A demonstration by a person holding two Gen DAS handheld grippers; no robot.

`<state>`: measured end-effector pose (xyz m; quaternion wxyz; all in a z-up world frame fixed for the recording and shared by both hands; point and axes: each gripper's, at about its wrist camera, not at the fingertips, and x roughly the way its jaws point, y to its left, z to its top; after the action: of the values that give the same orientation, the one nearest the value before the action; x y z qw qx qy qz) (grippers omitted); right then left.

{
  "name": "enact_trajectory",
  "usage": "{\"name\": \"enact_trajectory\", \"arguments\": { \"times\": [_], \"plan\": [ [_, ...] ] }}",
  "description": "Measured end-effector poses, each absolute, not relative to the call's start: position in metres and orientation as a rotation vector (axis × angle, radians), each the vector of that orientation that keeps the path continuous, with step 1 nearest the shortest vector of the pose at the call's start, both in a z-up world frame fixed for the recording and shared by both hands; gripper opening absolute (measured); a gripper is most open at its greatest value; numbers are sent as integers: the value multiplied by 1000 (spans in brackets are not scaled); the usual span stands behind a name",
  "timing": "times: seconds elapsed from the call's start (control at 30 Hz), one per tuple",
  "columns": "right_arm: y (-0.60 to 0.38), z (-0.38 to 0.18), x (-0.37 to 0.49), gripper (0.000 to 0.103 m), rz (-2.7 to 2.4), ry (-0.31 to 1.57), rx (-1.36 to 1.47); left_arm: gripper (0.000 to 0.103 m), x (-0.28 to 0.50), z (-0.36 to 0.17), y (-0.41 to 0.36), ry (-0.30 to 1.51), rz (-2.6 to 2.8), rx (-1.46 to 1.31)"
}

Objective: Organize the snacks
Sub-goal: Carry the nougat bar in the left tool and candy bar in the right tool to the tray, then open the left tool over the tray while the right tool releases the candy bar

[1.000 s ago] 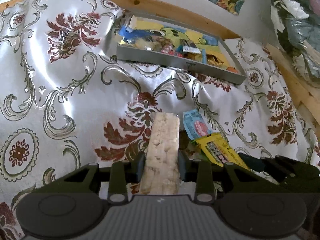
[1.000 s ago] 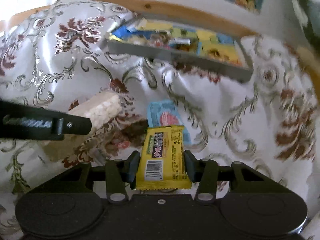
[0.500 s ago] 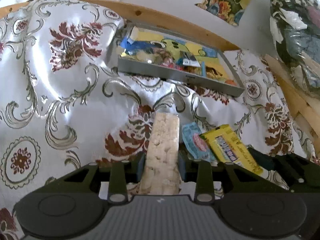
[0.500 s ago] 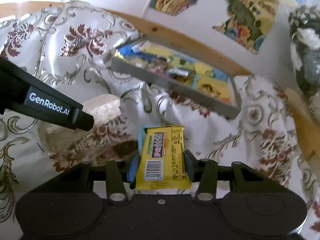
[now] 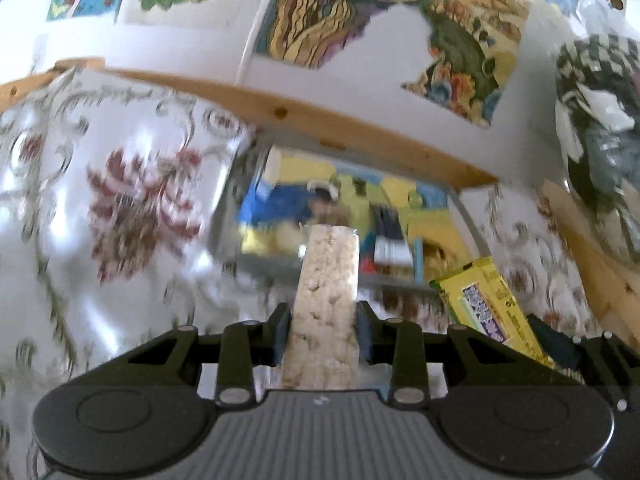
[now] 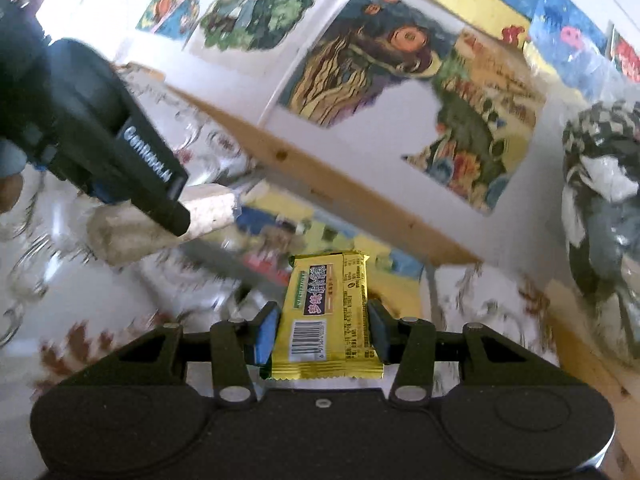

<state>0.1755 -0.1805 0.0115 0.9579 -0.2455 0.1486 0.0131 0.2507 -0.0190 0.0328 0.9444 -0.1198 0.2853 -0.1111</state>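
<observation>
My left gripper [image 5: 323, 332] is shut on a pale rice-cake bar [image 5: 326, 300] in clear wrap, held up off the cloth and pointing at the grey tray [image 5: 244, 208] of mixed snacks ahead. My right gripper [image 6: 320, 330] is shut on a yellow snack packet [image 6: 326, 316] with a barcode. In the left wrist view that yellow packet [image 5: 488, 304] shows at the right, in the other gripper. In the right wrist view the left gripper [image 6: 160, 184] with its rice-cake bar [image 6: 160, 224] hangs at upper left, over the tray [image 6: 232, 268].
A floral, shiny tablecloth [image 5: 120, 220] covers the table. A wooden rail [image 5: 320, 124] runs behind the tray, with a white wall of colourful pictures [image 6: 380, 60] above. A bundle of bags [image 5: 600, 140] sits at the right.
Both grippers have lifted off the cloth and moved toward the tray, each keeping its snack. The blue packet left on the cloth has dropped out of view.
</observation>
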Motion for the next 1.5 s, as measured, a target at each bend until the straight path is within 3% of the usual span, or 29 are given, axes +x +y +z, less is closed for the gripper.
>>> {"name": "enact_trajectory", "arguments": {
  "times": [0.33,0.57,1.33,1.43,1.5],
  "plan": [
    [-208,19,271,49,-32,216,-401,38,343,50,-55,524,-215,-192],
    [-242,11,328,49,-78,268,-275,38,396,33,-90,583,-210,-120],
    [-271,-22,365,50,-37,450,-90,39,447,14,-130,715,-172,-96],
    [-272,-20,361,53,-28,428,-83,42,445,16,-130,722,-172,-94],
    [-271,-17,358,61,-27,412,-85,55,441,19,-128,716,-166,-97]
  ]
}}
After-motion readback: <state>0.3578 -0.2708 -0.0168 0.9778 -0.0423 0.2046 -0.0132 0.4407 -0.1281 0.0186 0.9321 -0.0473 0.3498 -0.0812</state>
